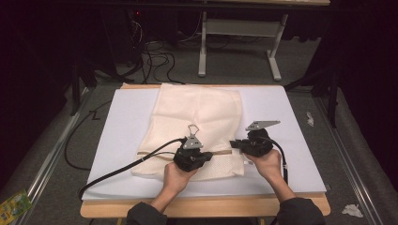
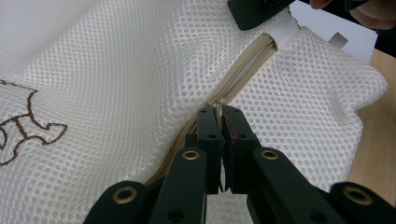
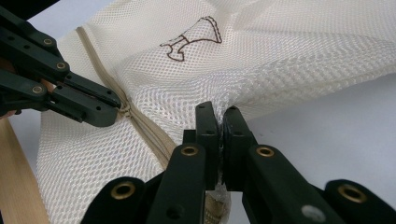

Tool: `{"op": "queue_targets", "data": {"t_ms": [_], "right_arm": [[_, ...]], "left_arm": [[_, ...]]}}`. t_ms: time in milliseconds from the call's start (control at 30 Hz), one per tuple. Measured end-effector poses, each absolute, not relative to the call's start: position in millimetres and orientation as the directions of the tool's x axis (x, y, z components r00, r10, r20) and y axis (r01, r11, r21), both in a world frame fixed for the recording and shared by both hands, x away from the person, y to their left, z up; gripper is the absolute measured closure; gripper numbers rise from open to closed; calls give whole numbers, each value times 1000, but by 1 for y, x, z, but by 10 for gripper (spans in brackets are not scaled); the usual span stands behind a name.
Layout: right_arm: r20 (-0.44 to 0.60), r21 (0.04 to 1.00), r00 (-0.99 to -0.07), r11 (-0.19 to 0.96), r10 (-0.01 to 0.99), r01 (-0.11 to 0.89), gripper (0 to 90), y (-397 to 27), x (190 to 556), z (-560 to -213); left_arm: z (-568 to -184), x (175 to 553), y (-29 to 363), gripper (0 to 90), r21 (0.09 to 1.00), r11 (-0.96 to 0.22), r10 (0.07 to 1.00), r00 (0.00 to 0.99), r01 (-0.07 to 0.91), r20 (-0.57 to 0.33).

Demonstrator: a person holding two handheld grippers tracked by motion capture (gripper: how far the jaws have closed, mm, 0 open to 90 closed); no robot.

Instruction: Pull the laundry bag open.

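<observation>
Pinching zipper (image 2: 243, 70), mesh bag (image 1: 197, 117), embroidery (image 3: 191, 39)

Cream mesh cloth bag (image 2: 116, 70) with a woven beige zipper (image 2: 243, 70); matt black plastic claws; smooth wooden table (image 1: 211, 206)

- I see the mesh bag (image 1: 197, 126) lying on the sheet (image 1: 286, 126), which covers the table (image 1: 206, 208).
- My left gripper (image 1: 206, 157) sits on the bag's zipper (image 2: 243, 70), near edge.
- My right gripper (image 1: 234, 144) sits just right of it, at the bag's right edge.
</observation>
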State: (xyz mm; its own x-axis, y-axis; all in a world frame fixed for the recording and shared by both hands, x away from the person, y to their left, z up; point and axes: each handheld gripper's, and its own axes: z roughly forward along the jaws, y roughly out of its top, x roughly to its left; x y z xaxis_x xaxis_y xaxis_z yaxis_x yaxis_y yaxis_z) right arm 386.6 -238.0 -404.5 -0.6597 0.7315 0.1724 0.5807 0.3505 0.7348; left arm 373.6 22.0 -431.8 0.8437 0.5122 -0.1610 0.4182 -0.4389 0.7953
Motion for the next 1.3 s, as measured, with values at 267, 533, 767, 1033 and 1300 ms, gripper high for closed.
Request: {"op": "queue_targets", "data": {"t_ms": [267,533,767,1033,1300], "right_arm": [[173,734,-652,345,739,585,891,-242,388,-405],[181,737,-636,325,750,593,890,-249,388,-406],[181,738,-635,323,751,593,891,-248,388,-406],[174,738,-637,329,751,590,890,-249,389,-405],[169,738,-628,324,760,591,890,-249,389,-405]], "left_arm": [[-432,376,33,872,791,-431,530,832,433,-167],[-428,376,45,872,795,-420,552,819,437,-158],[-426,376,49,871,801,-415,554,818,432,-154],[-426,376,55,872,803,-407,567,810,435,-150],[-426,377,62,872,806,-393,580,799,444,-157]]}}
